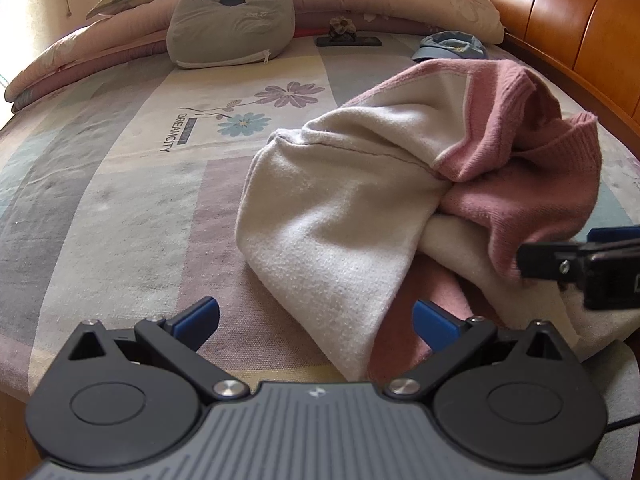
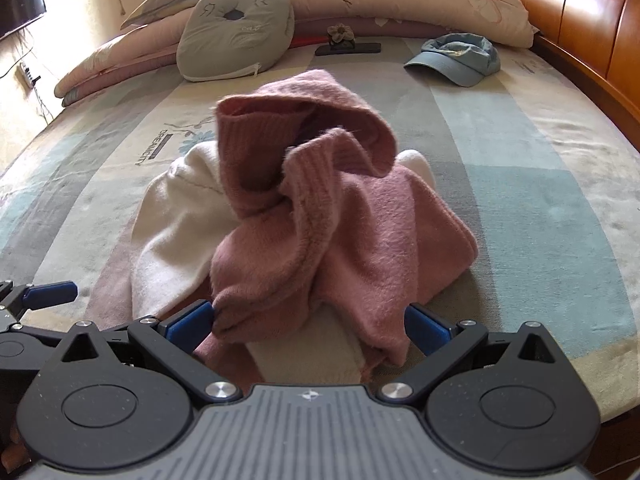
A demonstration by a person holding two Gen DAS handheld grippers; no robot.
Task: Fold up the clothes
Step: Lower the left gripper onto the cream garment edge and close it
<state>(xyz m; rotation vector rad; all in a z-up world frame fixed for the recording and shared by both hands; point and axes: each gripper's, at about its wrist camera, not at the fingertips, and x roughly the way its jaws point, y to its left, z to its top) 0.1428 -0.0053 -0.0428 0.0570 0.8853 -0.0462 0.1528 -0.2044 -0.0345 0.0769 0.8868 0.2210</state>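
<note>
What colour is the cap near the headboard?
Light blue; the cap shows best in the right wrist view.

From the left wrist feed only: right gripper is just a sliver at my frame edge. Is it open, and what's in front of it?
Observer: The right gripper is open, jaws spread wide, with the pink part of the crumpled sweater bunched between them. Nothing is clamped.
Operator: The blue cap is half hidden behind the sweater for me. Is it clear of it?
Observer: Yes. The right wrist view shows the whole blue cap lying apart from the sweater, near the wooden headboard.
Operator: Anything off to the left past the bed?
Observer: A dark flat screen on the wall, upper left, which your view does not show.
</note>
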